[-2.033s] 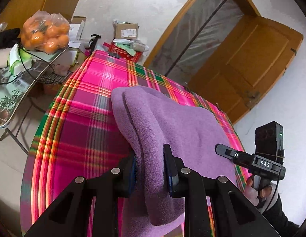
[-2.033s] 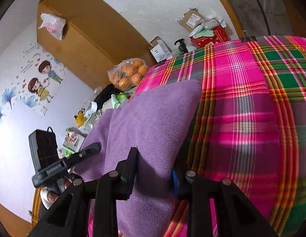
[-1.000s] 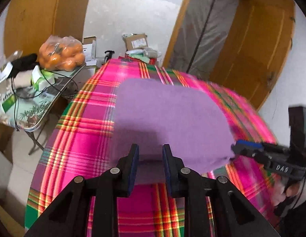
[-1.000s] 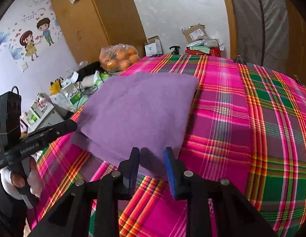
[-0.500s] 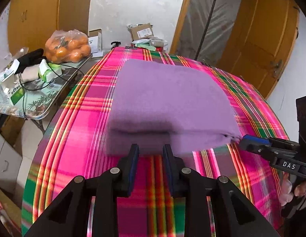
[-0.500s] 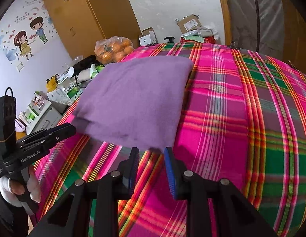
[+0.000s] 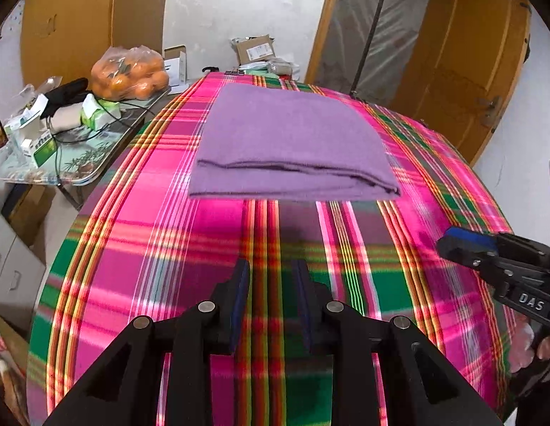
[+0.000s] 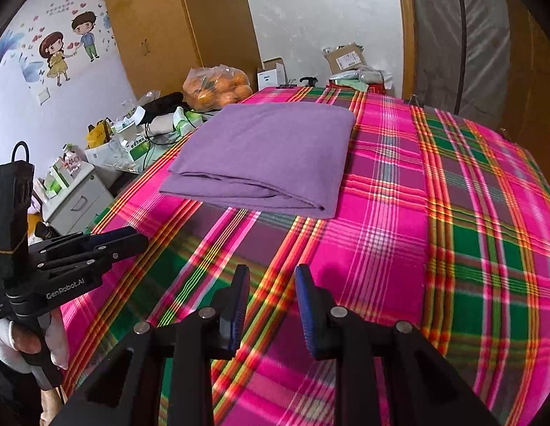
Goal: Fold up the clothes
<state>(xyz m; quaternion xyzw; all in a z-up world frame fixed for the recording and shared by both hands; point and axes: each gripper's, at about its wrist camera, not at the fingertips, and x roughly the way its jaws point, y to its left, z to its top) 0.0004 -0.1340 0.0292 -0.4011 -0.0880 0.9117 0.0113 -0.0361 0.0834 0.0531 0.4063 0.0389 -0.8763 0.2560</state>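
A purple cloth lies folded in a flat rectangle on the far half of the pink and green plaid table, its layered edges facing me. My left gripper hovers over bare plaid well short of the cloth, open, with nothing between its pads. The right gripper stands the same way, open and empty, a little short of the cloth. Each gripper shows in the other's view: the right gripper at the right edge, the left gripper at the left, held by a gloved hand.
A cluttered side table with a bag of oranges stands left of the plaid table. Cardboard boxes sit beyond its far end. A wooden door is at the right, a white drawer cabinet low on the left.
Both grippers have drawn back from the cloth's near edge toward the front of the table. The cloth has settled flat and folded, with neither gripper touching it.
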